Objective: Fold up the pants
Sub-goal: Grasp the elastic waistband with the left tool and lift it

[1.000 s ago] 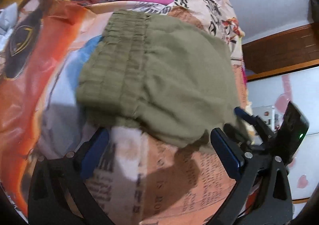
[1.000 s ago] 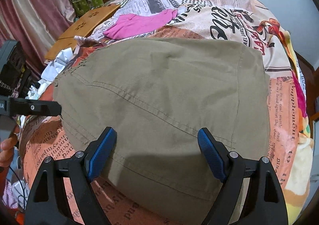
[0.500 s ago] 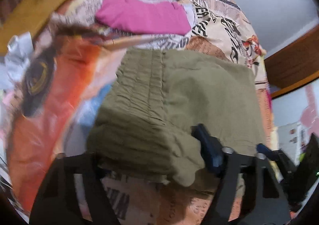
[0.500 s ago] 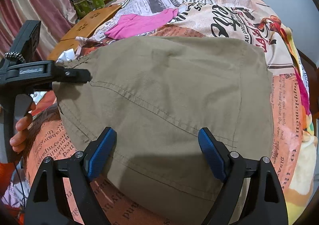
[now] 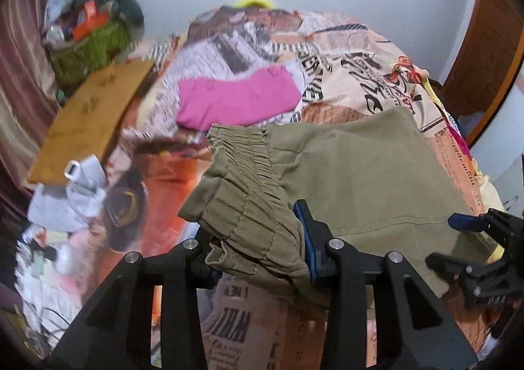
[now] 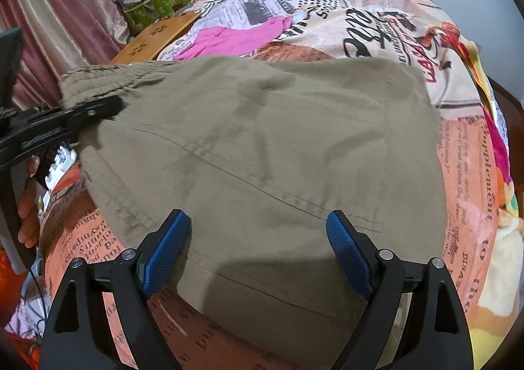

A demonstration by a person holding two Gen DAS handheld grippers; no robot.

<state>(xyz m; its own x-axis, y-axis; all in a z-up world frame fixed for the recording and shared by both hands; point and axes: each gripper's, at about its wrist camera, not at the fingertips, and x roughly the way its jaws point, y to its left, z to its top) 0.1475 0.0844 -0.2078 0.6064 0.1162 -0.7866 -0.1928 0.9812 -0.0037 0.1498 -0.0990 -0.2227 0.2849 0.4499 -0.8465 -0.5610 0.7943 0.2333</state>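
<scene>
Olive pants [image 5: 360,173] lie folded on the newspaper-print bedspread [image 5: 360,75], elastic waistband to the left. My left gripper [image 5: 258,245] has the near waistband corner bunched between its blue pads; its jaws are closing on it, and that corner is raised off the bed. The right wrist view shows the left gripper [image 6: 88,113] at the waistband on the pants' [image 6: 262,147] left side. My right gripper [image 6: 257,232] hovers open over the near edge of the pants with only flat cloth below it. In the left wrist view the right gripper [image 5: 471,226] sits at the pants' right edge.
A folded pink garment [image 5: 239,98] lies beyond the pants. A wooden board [image 5: 88,118], a green basket [image 5: 88,46] of clutter and white crumpled cloth [image 5: 82,186] line the left side by a curtain. A hand [image 6: 26,216] holds the left gripper's handle.
The left gripper's jaws went from wide apart before the waistband to closed around its near corner, and it rose and tilted up with the cloth. The right gripper stayed where it was.
</scene>
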